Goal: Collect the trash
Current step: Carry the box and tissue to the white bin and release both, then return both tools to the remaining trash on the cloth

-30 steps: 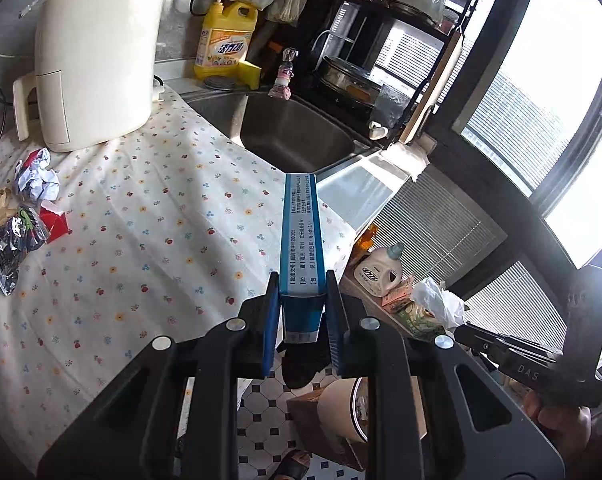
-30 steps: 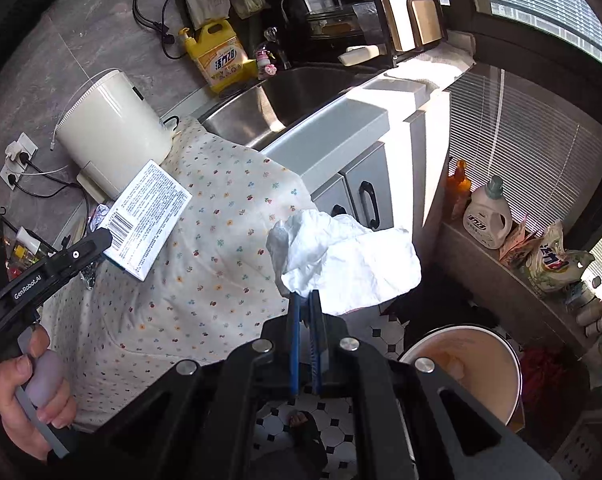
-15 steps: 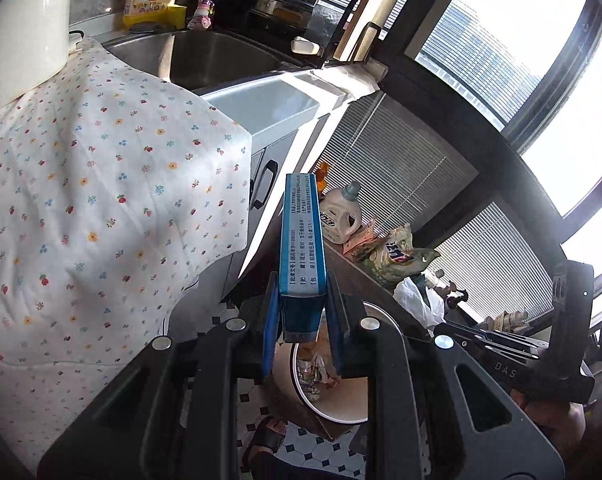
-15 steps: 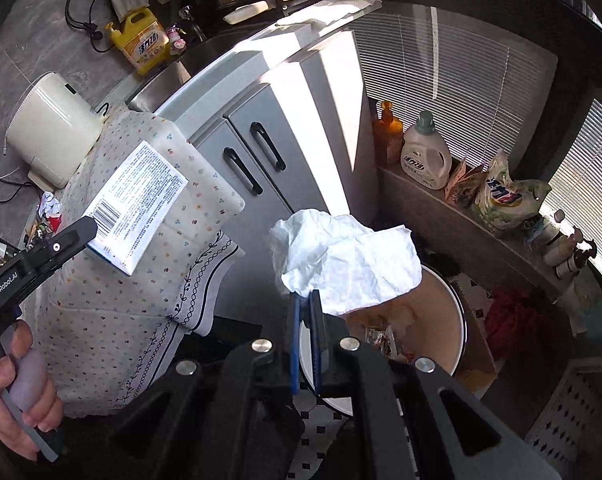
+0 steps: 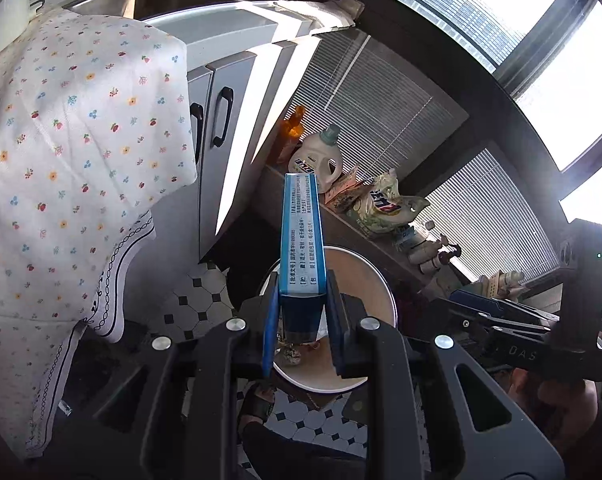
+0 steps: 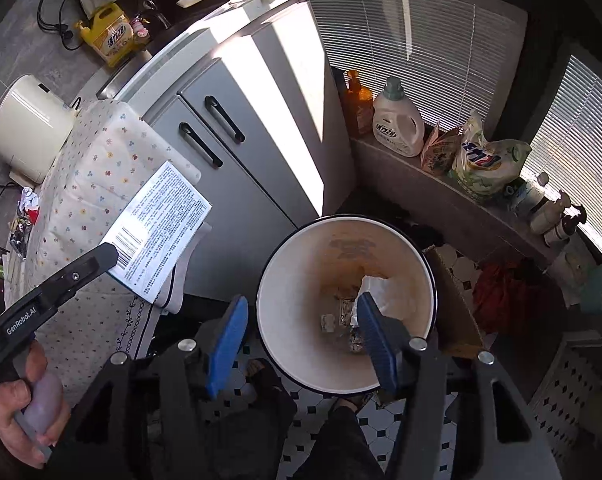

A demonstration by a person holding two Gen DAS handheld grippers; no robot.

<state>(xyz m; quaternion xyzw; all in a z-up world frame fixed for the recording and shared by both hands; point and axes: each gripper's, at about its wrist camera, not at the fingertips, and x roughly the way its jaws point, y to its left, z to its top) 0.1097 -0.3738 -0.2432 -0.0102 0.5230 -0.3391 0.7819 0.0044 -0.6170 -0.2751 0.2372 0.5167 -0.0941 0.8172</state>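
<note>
Left gripper (image 5: 299,312) clamps the blue box (image 5: 303,236) above the trash bin (image 6: 297,264); right gripper (image 6: 301,340) spread wide, crumpled tissue (image 6: 391,296) in bin.

bin (image 5: 381,280) floor hidden behind box (image 5: 303,236)

"GenRobot.AI" reads white along the left gripper (image 6: 113,258) arm. "DAS" sits embossed on the right gripper's (image 5: 461,300) black body. The blue box (image 5: 303,236) carries printed lines and a barcode, too small to read. The bottle labels are illegible.
</note>
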